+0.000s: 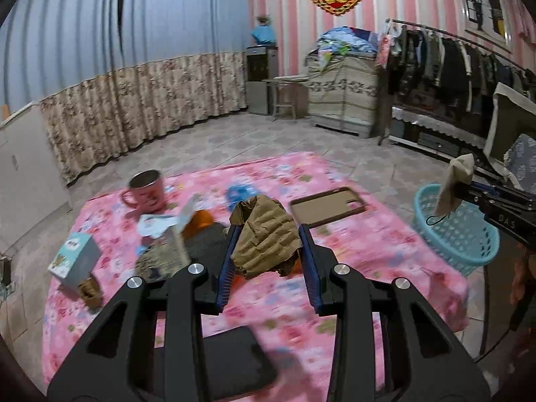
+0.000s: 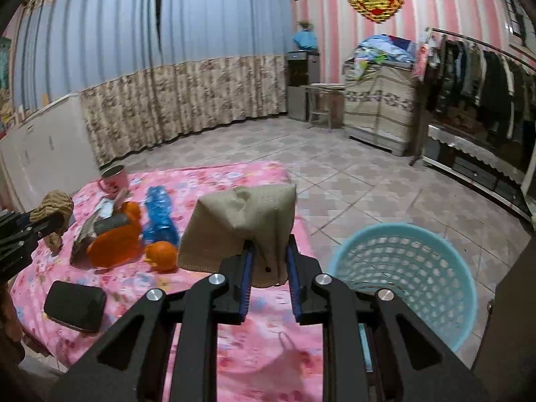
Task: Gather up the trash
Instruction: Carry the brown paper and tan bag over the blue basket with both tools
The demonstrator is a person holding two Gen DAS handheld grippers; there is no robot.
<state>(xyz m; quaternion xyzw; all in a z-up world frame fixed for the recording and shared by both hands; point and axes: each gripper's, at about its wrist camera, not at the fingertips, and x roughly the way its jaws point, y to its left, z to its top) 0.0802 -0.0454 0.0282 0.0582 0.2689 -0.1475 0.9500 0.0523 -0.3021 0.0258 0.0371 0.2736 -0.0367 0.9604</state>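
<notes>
My left gripper point(image 1: 268, 231) is shut on a crumpled brown paper point(image 1: 266, 234) and holds it above the pink flowered table point(image 1: 368, 241); it also shows at the left of the right wrist view point(image 2: 50, 224). My right gripper point(image 2: 269, 251) is shut on a beige cloth-like wrapper point(image 2: 241, 221), held above the table's right edge, left of the light blue basket point(image 2: 405, 278). In the left wrist view the right gripper point(image 1: 459, 184) holds the wrapper point(image 1: 454, 184) over the basket point(image 1: 459, 231). Orange peel point(image 2: 115, 244), a crushed blue bottle point(image 2: 159, 214) and torn packaging point(image 1: 167, 224) lie on the table.
A pink mug point(image 1: 145, 189), a small box point(image 1: 73, 259), a brown phone case point(image 1: 326, 206) and a black wallet-like item point(image 2: 75, 305) lie on the table. A clothes rack point(image 1: 452, 63) and covered cabinet point(image 1: 345, 93) stand at the back right. The floor is tiled.
</notes>
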